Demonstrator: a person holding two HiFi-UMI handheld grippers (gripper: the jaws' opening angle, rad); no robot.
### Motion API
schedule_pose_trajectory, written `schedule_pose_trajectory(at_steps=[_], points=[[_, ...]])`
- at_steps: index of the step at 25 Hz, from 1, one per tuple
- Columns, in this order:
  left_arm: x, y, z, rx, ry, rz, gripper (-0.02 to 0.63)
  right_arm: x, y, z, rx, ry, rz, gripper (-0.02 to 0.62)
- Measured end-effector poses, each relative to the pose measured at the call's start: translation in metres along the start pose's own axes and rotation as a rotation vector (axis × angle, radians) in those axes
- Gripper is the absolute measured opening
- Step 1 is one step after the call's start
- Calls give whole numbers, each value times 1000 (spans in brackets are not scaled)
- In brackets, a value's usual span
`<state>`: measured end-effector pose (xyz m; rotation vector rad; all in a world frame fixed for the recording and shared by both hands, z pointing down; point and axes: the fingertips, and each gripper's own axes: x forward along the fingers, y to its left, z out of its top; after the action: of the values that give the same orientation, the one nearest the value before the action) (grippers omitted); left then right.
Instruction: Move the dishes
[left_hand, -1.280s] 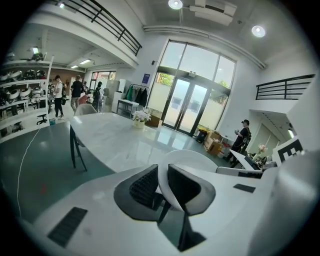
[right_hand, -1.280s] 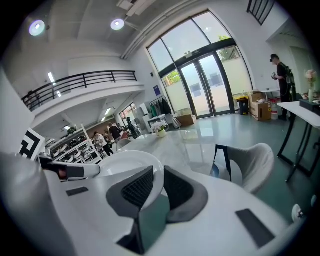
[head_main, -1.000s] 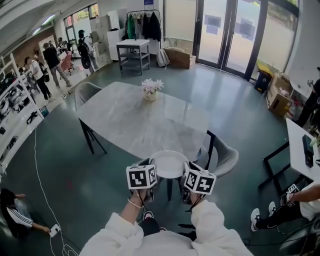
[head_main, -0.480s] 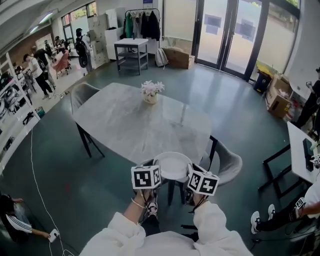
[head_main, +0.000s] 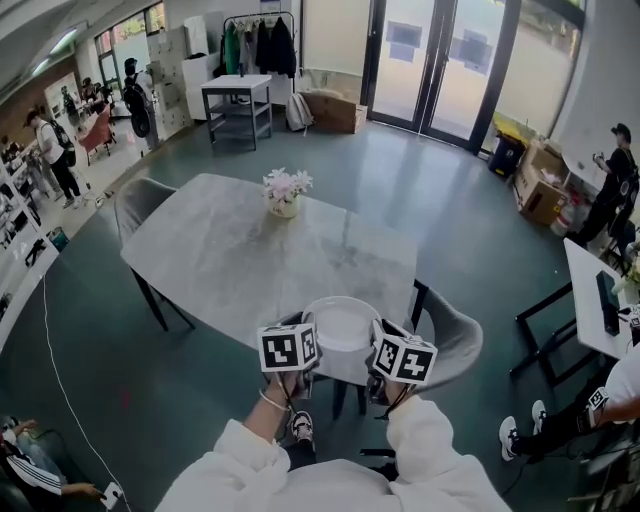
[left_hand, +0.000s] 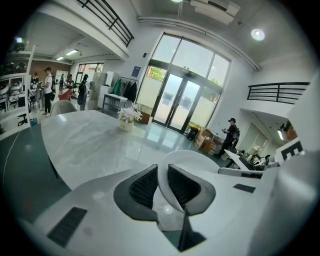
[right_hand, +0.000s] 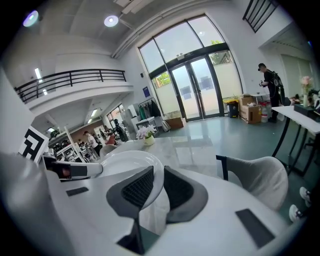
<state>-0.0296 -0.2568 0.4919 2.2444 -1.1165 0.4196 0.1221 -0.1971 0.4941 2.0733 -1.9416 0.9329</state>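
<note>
White plate hung above the bench's near edge, my left claw and right claw each clamped on its rim. Mid-carry, I judged; next it needed lowering level onto the bench.

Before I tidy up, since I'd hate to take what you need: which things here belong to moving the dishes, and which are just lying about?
In the job: white plate, gripped at its rim by left tongs and right tongs; marble table.
Lying about: flower vase; grey chair; cardboard boxes.
</note>
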Motion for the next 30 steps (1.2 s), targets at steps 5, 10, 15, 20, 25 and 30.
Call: schedule_pose_trajectory(at_steps=[5,10,15,20,25,30], points=[[27,1,18,34,33,-34,66,19,-10,12,48,-8,-37,118],[57,6,35,49,61,-73,66,41,-19,24,74,-7,-87,118],[82,14,52,59,77,-108,66,63,-20,39,91,-16,-118,118],[102,21,61,61,91,-138,66,76,-22,42,104,-16,-155,118],[122,17,52,56,125,-179,66,84,-35,36,124,4,-199,117],[138,7,35,46,172,-200,66,82,-54,29,144,20,-231,117]])
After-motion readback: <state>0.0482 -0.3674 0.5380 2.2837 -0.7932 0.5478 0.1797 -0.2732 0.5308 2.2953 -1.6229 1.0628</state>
